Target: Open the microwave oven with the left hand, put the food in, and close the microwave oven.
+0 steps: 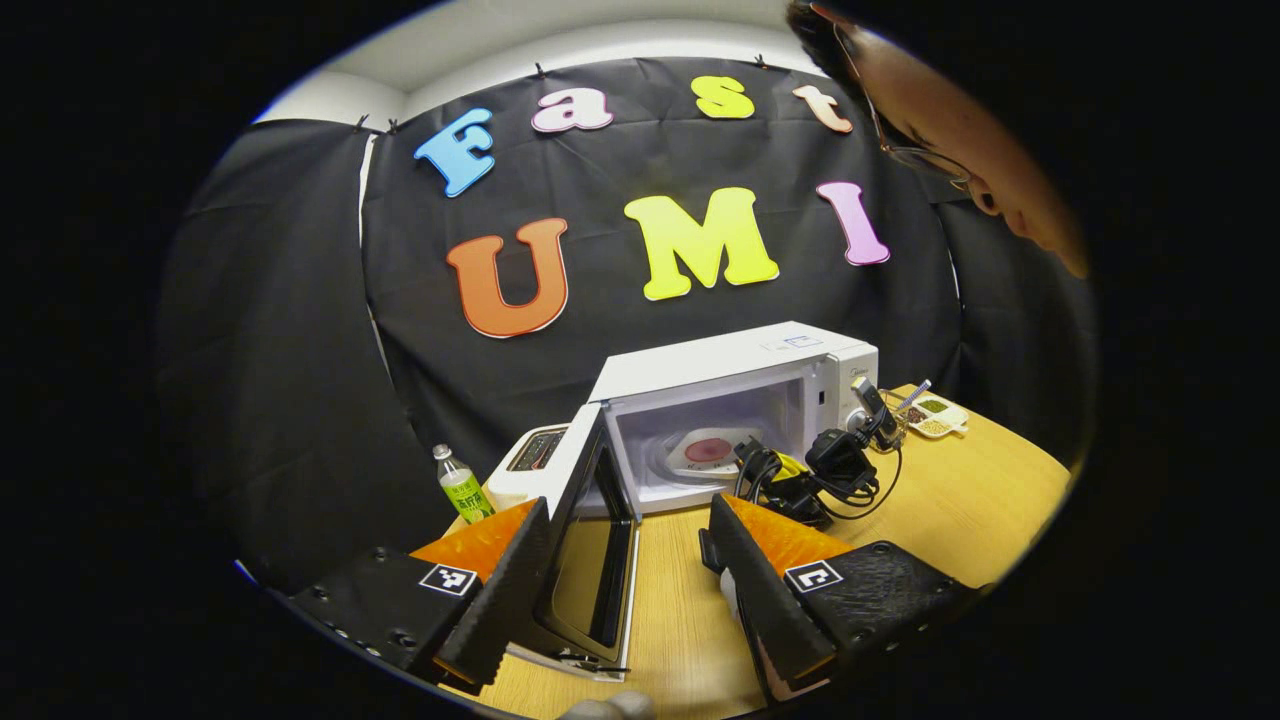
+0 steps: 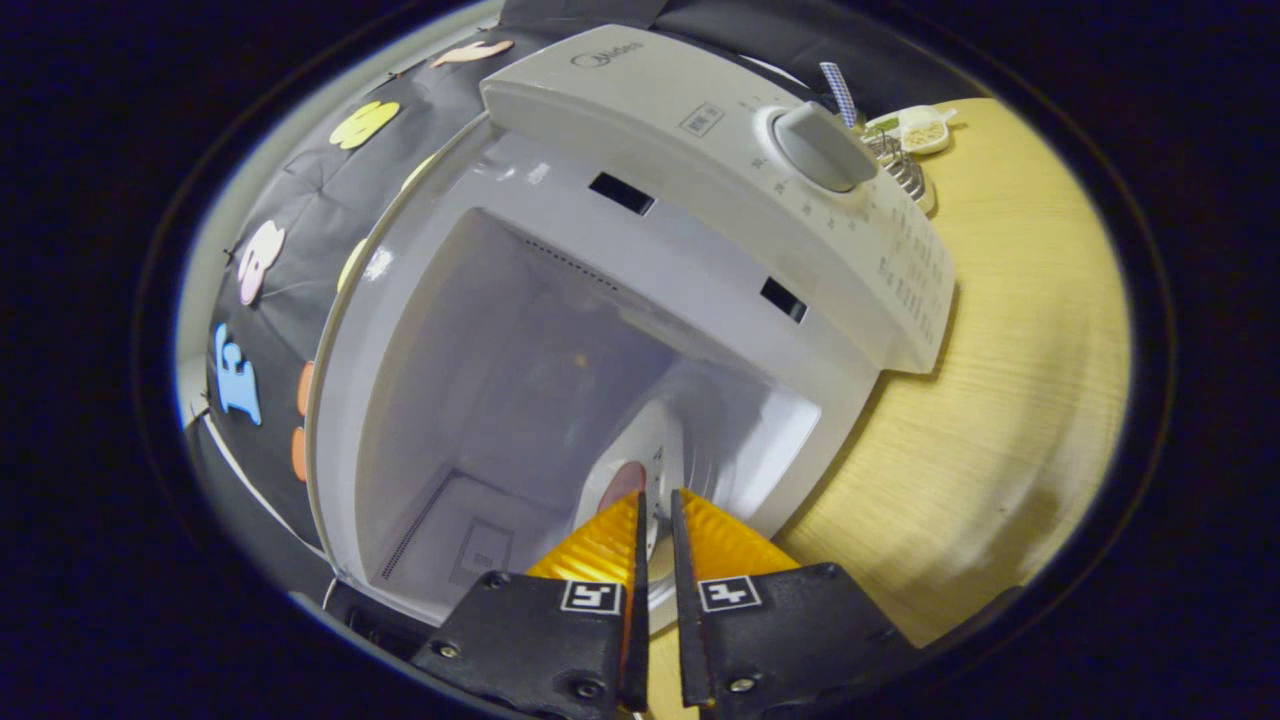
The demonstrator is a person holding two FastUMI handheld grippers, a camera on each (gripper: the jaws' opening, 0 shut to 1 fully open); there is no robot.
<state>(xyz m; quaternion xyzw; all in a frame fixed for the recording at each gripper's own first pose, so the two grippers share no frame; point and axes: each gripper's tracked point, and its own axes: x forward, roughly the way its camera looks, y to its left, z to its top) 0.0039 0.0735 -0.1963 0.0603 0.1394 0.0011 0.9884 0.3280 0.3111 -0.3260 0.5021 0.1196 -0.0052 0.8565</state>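
Plate inside the open microwave

Nearest, the left gripper (image 1: 630, 560) has its fingers spread wide around the free edge of the open microwave door (image 1: 590, 540), not pressing it. Beyond, the white microwave (image 1: 740, 370) holds a plate of food (image 1: 705, 450) on its turntable. At its mouth the right gripper (image 2: 655, 530) is nearly closed on the plate's rim. A green bottle (image 1: 462, 485) and toaster (image 1: 530, 455) stand left; a snack dish (image 1: 935, 415) sits far right on bare wooden table (image 1: 960, 500).

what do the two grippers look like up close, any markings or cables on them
The left gripper has two wedge-shaped fingers on black bolted housings, each with a small square black-and-white marker. The right gripper is built the same way, with ribbed wedge fingers and square markers; from the left gripper view its body shows black, trailing looped black cables.
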